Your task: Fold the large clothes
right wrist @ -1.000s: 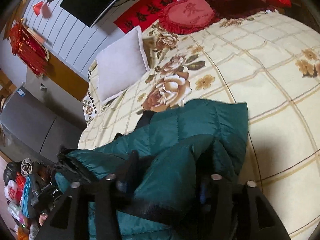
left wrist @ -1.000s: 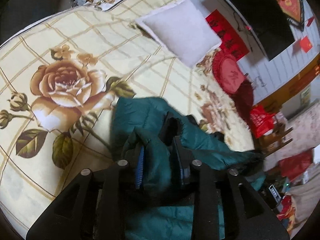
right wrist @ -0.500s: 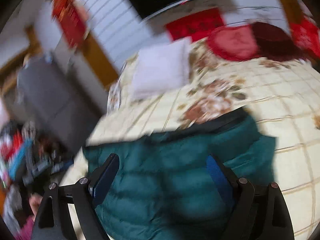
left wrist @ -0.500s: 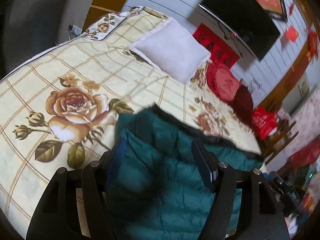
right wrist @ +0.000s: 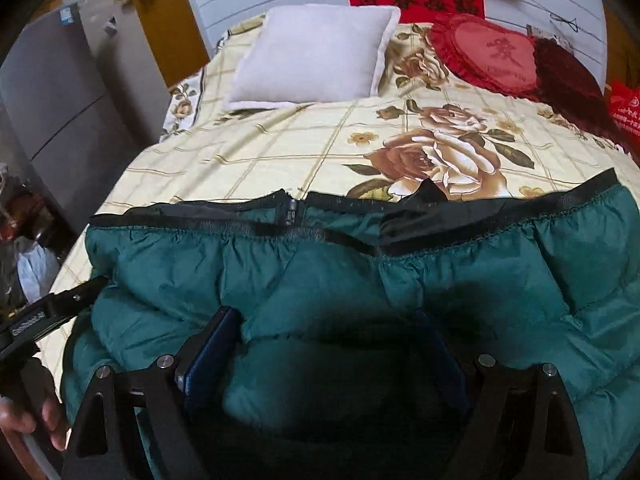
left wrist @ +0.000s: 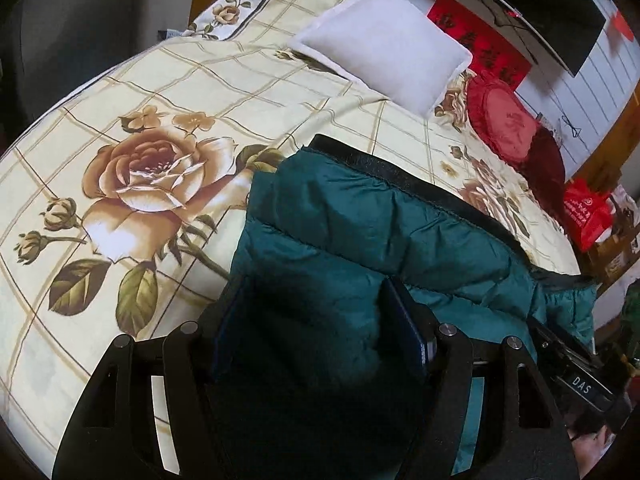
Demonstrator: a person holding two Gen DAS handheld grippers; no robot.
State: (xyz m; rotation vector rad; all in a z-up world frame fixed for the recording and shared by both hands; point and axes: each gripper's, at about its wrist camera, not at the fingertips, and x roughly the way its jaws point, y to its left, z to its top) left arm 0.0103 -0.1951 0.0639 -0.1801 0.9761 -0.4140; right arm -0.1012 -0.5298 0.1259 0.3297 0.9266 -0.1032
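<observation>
Left wrist view: the left gripper [left wrist: 320,320] has its jaws spread wide, and puffy fabric of the green jacket [left wrist: 360,216] bulges in the gap between them; neither blue pad [left wrist: 406,328] is seen pinching it, so nothing is clamped. The jacket lies flat on the bed [left wrist: 100,92], its black hem band [left wrist: 400,178] running across the far edge, with a large printed rose [left wrist: 148,176] on the sheet just beside its left edge. Farther up the bed rests a white pillow [left wrist: 384,60], and to its right a red cushion [left wrist: 504,120]. The right gripper's body shows at the lower right edge of this view. In the right wrist view, the right gripper [right wrist: 332,344] is likewise wide open over the jacket [right wrist: 400,280], with quilted fabric swelling up between the fingers [right wrist: 212,348] but not squeezed. The hem band [right wrist: 360,232] and a zipper end lie just beyond. The pillow [right wrist: 316,56] and cushion [right wrist: 492,52] sit at the head of the bed [right wrist: 260,152], well apart from the jacket.
</observation>
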